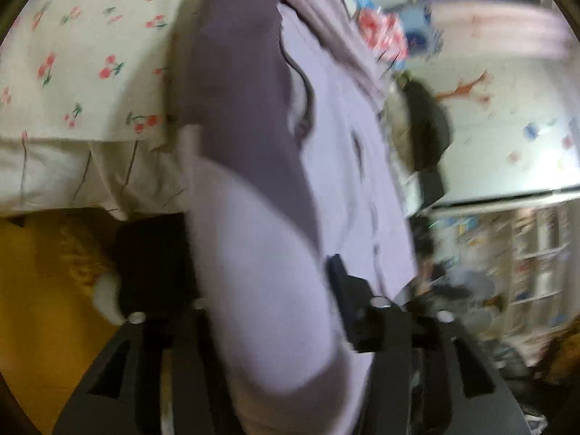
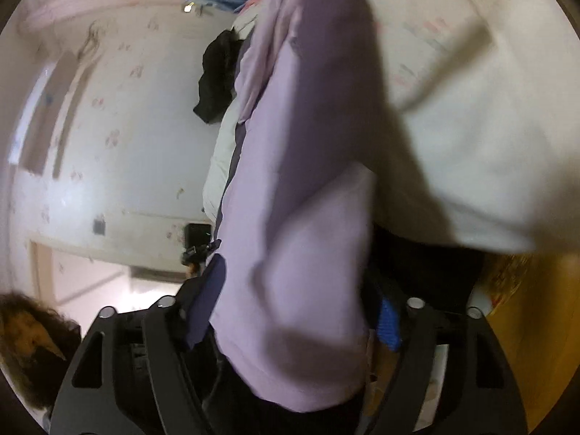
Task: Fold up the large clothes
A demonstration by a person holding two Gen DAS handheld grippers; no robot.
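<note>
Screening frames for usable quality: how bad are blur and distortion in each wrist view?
Left wrist view: motion blur smears the lilac fabric garment and the room behind; cherry-print white bedsheet less so; fisheye bends the edges. Right wrist view: the garment is soft and streaked, the bedding at right washed pale, black vignette in the corners.

The lilac garment [image 1: 261, 253] is soft and bulky — a thick fold of it fills the foreground in both wrist views, with a darker greyish-purple panel beside the pale cloth. It stretches away over the cherry-print bedding, rumpled and blurred.
</note>
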